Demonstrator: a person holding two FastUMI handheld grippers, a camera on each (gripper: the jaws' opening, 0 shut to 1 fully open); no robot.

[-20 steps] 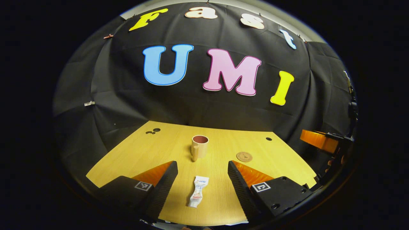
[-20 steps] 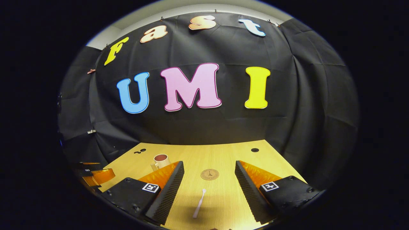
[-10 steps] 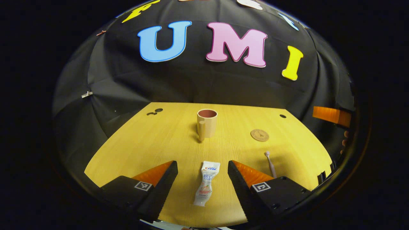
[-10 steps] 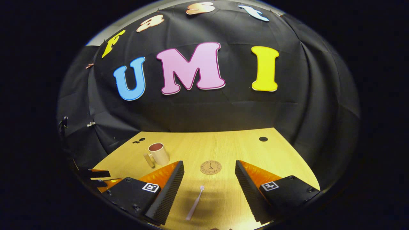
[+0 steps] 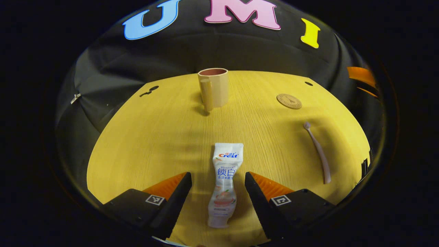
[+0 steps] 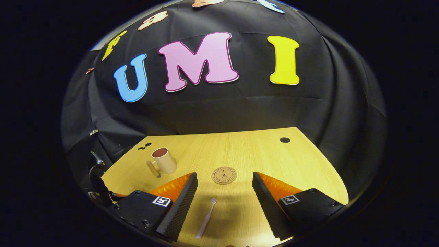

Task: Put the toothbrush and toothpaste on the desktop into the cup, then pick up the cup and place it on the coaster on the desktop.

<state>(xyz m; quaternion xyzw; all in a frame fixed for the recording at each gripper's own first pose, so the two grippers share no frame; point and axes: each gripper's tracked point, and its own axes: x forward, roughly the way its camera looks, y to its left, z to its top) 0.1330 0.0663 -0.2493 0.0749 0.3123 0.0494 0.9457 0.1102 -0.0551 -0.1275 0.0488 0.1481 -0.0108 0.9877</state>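
in the left gripper view the toothpaste (image 5: 224,181) lies flat at lower centre between the wide-spread fingers of the left gripper (image 5: 218,195), long axis along them, cup (image 5: 214,87) beyond. the right gripper (image 6: 224,202), also wide, straddles the toothbrush (image 6: 206,218) at bottom centre.

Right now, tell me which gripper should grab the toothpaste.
Left. The left gripper is open with the toothpaste lying on the table between its fingers. The right gripper is open over the toothbrush instead.
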